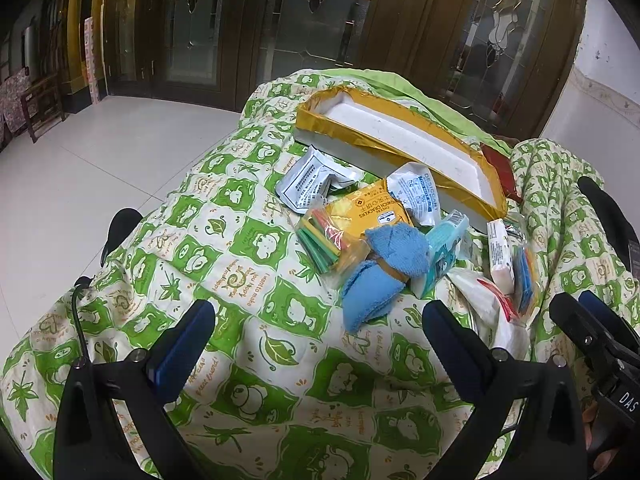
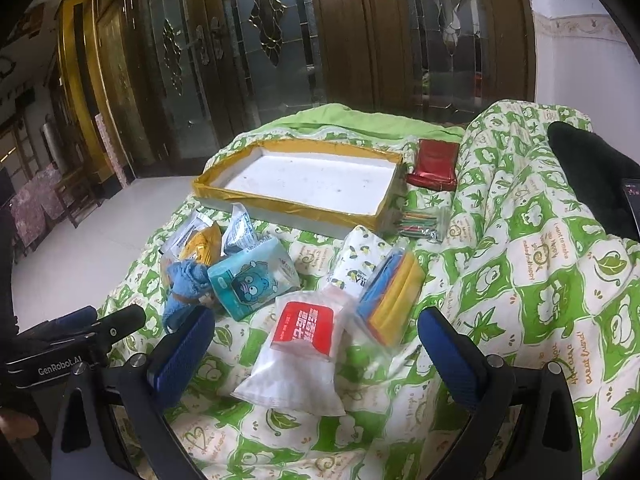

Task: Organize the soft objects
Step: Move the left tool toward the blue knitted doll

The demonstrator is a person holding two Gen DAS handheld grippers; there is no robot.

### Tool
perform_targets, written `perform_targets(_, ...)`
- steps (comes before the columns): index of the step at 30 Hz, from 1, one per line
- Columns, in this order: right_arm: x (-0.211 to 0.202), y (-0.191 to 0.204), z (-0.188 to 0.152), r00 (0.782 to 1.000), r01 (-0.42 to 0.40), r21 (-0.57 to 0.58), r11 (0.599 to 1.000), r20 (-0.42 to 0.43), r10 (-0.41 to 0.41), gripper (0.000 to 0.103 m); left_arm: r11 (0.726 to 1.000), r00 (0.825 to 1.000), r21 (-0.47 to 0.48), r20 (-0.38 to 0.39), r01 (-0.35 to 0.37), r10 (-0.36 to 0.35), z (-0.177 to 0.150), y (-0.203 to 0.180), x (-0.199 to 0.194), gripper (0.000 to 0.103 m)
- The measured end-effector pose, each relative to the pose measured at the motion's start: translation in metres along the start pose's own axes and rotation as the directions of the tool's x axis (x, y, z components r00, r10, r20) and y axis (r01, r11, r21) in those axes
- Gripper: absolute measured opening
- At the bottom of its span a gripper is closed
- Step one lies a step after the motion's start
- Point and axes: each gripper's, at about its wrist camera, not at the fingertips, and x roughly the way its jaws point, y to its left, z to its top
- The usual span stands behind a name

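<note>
While both of my grippers hang wide open with nothing between their pads, the green-and-white quilt [image 2: 520, 280] spreads under everything, soft and rumpled, printed with leaves and little animals. On it, at the far side, sits the tray [image 2: 288, 210], a shallow white rectangle with crinkled gold tape round its rim, nothing lying in it yet. I judge that is where the soft things should go.

The pile lies between me and the tray. Nearest my right gripper [image 2: 316, 344] is the tissue pack [image 2: 296, 356], a limp white plastic pouch with a red label, its long axis running away from me and a little to the right, almost straight ahead between my fingers. That relation decides the coming move: the right hand is nearer, and the pack needs pinching across its narrow width.

My left gripper [image 1: 320, 340] hovers near the blue cloth [image 1: 376, 276], a fuzzy towel cinched at the middle by a band, just ahead and to the right of it. Beside the cloth lies a teal tissue packet [image 2: 250, 284] with a cartoon face, glossy and squashy. Smaller things follow: yellow cracker packet [image 1: 366, 210], white sachets [image 1: 306, 184], and a bag of coloured sticks [image 2: 422, 222] by the tray's corner.
</note>
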Motion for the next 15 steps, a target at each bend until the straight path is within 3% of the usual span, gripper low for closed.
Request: perform_targets(15, 0.0034, -0.0030, -0.0004, 0.999, 0.016, 0.018, 1.000, -0.030, -0.016, 0.102, 1.000, 1.000, -0.002, 0.000, -0.001, 0.001, 0.0001, -0.0009, -0.0001, 0.103)
